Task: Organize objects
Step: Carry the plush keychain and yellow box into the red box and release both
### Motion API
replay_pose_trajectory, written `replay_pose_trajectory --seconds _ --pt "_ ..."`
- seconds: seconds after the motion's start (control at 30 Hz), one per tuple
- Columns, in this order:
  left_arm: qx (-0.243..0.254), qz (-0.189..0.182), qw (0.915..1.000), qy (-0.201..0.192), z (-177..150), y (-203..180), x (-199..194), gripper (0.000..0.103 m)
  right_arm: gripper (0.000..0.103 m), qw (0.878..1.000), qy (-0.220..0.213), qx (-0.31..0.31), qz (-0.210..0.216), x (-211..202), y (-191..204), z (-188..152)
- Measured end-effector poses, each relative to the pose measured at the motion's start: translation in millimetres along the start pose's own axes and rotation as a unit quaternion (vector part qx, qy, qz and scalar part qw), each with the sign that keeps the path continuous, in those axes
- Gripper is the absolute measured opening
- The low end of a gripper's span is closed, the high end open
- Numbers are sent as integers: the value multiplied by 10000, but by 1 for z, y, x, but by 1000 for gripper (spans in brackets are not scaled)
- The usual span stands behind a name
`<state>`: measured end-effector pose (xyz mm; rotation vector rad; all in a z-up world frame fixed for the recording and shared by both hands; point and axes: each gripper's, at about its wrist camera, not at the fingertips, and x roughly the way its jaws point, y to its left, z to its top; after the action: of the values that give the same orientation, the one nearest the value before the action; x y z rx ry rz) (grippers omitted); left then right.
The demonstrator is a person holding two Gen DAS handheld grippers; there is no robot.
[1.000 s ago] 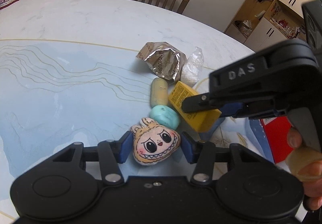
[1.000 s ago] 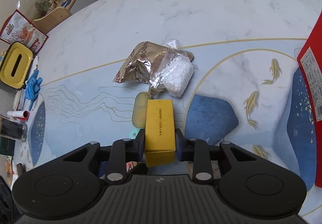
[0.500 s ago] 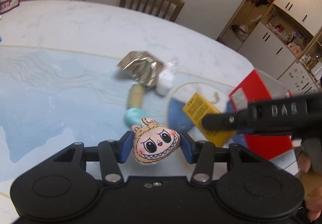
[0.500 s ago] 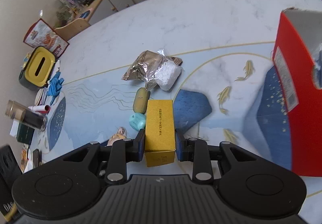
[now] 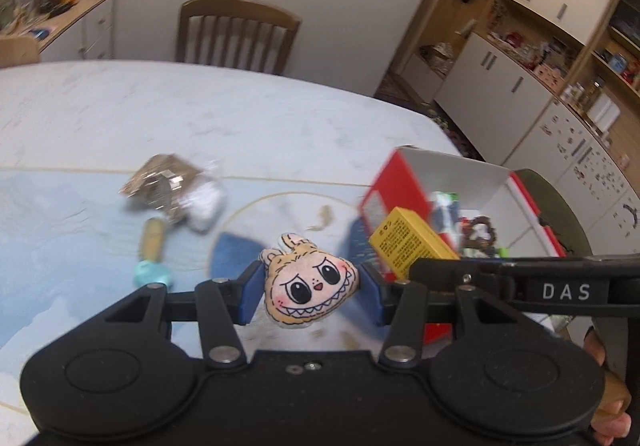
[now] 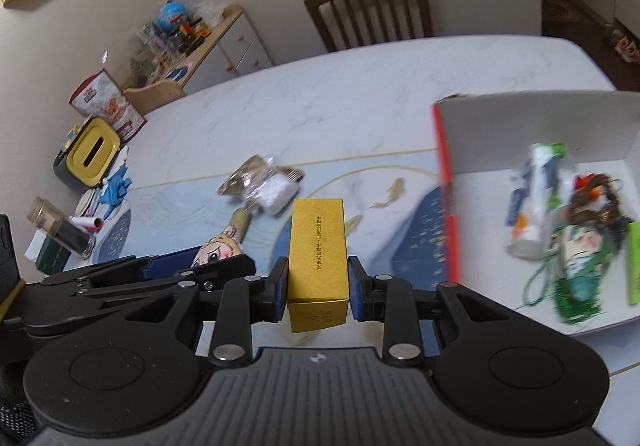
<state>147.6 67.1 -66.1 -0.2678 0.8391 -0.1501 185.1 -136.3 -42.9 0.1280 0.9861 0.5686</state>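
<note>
My left gripper (image 5: 311,288) is shut on a small plush face toy (image 5: 308,286) with big eyes and jagged teeth, held above the table. My right gripper (image 6: 317,288) is shut on a yellow box (image 6: 317,246); in the left wrist view that yellow box (image 5: 408,242) hangs near the red box's left wall. The red box (image 5: 394,181) with a white inside stands open at the right and holds several items. On the table lie a foil bag (image 5: 160,175), a clear white-filled bag (image 5: 206,201), a beige capsule-shaped piece (image 5: 152,238) and a teal piece (image 5: 150,273).
A wooden chair (image 5: 236,35) stands behind the table. In the right wrist view, a yellow-lidded container (image 6: 90,149), blue gloves (image 6: 116,185), a jar (image 6: 60,232) and a printed bag (image 6: 106,99) crowd the table's left end. Cabinets (image 5: 520,57) line the right wall.
Both grippers rose and swung right with the plush toy and yellow box; the red box's open inside has come into view, and the items left on the table now lie farther left.
</note>
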Motion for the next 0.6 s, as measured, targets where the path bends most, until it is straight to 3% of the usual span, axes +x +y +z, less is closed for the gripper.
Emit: replay_pose_trajectory --seconds 0.27,0.6 --pt "430 -200 9989 26 10 -65 15 49 28 9982 -488 59 -331 -40 -61 2" --pt "1212 -287 9918 268 14 -142 57 49 29 9902 -856 242 -1080 -68 -145 4"
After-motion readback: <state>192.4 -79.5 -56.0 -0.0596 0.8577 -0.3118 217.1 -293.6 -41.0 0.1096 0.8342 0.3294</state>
